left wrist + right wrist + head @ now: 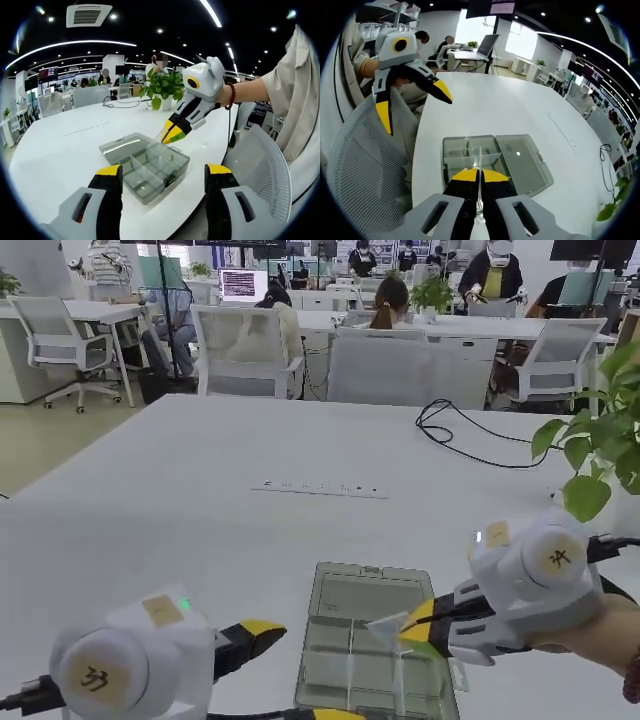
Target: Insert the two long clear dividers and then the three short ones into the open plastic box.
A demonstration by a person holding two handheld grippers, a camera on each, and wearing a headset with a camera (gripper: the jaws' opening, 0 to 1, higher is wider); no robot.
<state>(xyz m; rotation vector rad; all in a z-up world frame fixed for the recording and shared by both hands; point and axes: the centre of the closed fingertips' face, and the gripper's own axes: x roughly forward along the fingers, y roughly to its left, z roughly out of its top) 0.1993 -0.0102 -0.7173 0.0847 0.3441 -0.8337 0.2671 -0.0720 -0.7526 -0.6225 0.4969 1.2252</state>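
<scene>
Right gripper [480,174]: my jaws pinching one clear divider [479,156] over the open plastic box [522,160], near edge of table [200,510]. Left gripper [162,171]: my jaws spread, empty.

Open clear box [362,592] w/ divider [388,624] just above

Worktop [200,520] was plain white. Plastic box [365,590] was clear, tinted grey-green; divider [388,624] clear, unpatterned. Left gripper [417,114] and right gripper [480,176] had white bodies, black jaws tipped yellow. Plant [595,455] at worktop's right edge was green; cable [450,430] near far edge black.
</scene>
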